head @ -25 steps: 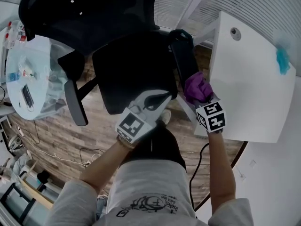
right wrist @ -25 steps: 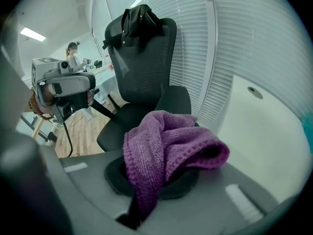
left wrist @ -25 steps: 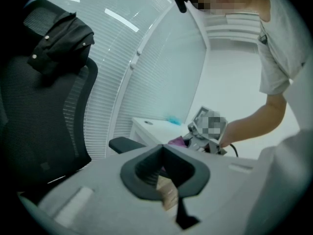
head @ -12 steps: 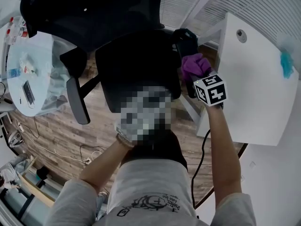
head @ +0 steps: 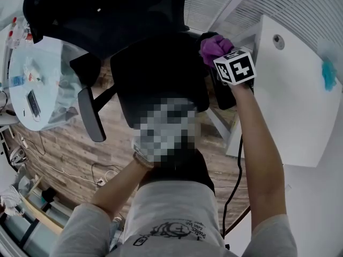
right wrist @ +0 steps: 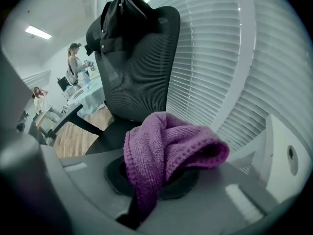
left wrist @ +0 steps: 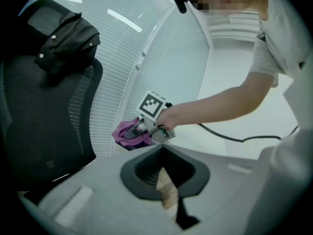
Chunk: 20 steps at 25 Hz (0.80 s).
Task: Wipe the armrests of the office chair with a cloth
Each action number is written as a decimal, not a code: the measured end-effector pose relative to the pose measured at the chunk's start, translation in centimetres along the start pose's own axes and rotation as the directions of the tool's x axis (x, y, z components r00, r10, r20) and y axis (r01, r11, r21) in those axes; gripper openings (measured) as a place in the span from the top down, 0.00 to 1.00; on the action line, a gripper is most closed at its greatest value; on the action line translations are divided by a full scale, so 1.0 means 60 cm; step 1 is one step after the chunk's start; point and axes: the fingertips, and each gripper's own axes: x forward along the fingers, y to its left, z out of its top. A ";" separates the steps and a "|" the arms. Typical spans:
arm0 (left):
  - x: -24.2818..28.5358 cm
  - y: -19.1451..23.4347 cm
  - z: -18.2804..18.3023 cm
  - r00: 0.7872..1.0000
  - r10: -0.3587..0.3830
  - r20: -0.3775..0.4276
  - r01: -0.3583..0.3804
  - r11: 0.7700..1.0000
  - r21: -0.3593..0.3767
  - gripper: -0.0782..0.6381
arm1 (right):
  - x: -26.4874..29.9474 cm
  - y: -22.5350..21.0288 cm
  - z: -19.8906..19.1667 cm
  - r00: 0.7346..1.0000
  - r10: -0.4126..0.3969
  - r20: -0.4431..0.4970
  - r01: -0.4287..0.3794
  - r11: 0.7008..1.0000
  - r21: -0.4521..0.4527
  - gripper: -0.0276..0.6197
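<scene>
The black office chair (head: 155,74) stands in front of me, its backrest at the top of the head view. My right gripper (head: 218,53) is shut on a bunched purple cloth (head: 213,45) and presses it on the far end of the chair's right armrest (head: 225,95). The right gripper view shows the cloth (right wrist: 168,151) hanging out of the jaws. The left armrest (head: 91,115) is bare. In the left gripper view my left gripper (left wrist: 168,199) has its jaws together with nothing between them, over the seat's front edge; a mosaic patch covers it in the head view.
A white desk (head: 289,111) stands close against the right armrest, with a teal object (head: 327,74) on its far side. On the left is a round table (head: 40,98) with a phone and small items. A dark jacket (right wrist: 124,13) hangs over the backrest. Window blinds are behind.
My right gripper slid the purple cloth along the right armrest, from its near end to its far end by the backrest. The left gripper stayed where it was.
</scene>
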 end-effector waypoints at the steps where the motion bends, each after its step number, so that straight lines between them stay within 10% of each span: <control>1: 0.000 0.000 0.000 1.000 0.002 0.001 -0.002 1.000 -0.001 0.89 | 0.002 -0.002 0.004 1.000 -0.002 -0.001 0.002 1.000 -0.002 0.91; 20: -0.002 -0.032 0.009 1.000 -0.021 0.008 0.020 1.000 0.013 0.89 | -0.085 0.054 -0.119 0.994 -0.101 0.047 0.101 0.995 0.001 0.91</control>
